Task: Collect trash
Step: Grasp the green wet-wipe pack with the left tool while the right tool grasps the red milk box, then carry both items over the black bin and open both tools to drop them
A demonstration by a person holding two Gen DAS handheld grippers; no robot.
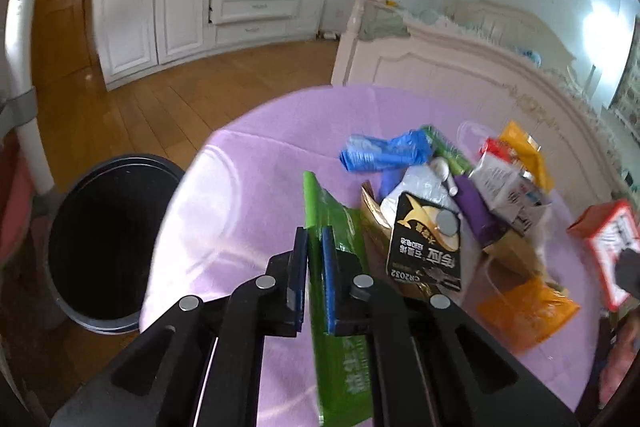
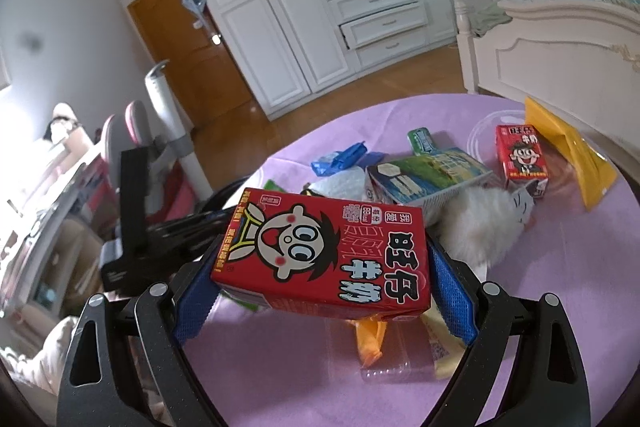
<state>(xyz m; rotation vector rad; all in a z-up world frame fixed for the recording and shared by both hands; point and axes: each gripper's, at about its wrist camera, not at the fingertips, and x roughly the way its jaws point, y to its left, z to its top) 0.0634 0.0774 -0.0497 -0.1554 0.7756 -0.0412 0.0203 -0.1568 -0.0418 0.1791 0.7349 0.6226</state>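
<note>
1. Pinching a green packet [image 1: 340, 291], the left claw [image 1: 314, 267] has its blue pads nearly together over the purple worktop [image 1: 240, 195]; the packet's lower end is cut off. A black bin [image 1: 100, 239] stands left, partly hidden by the worktop. The trash pile [image 1: 452, 203] is blurred.
2. Clamped on a red carton [image 2: 324, 255], the right claw [image 2: 324, 277] hides wrappers beneath.
</note>
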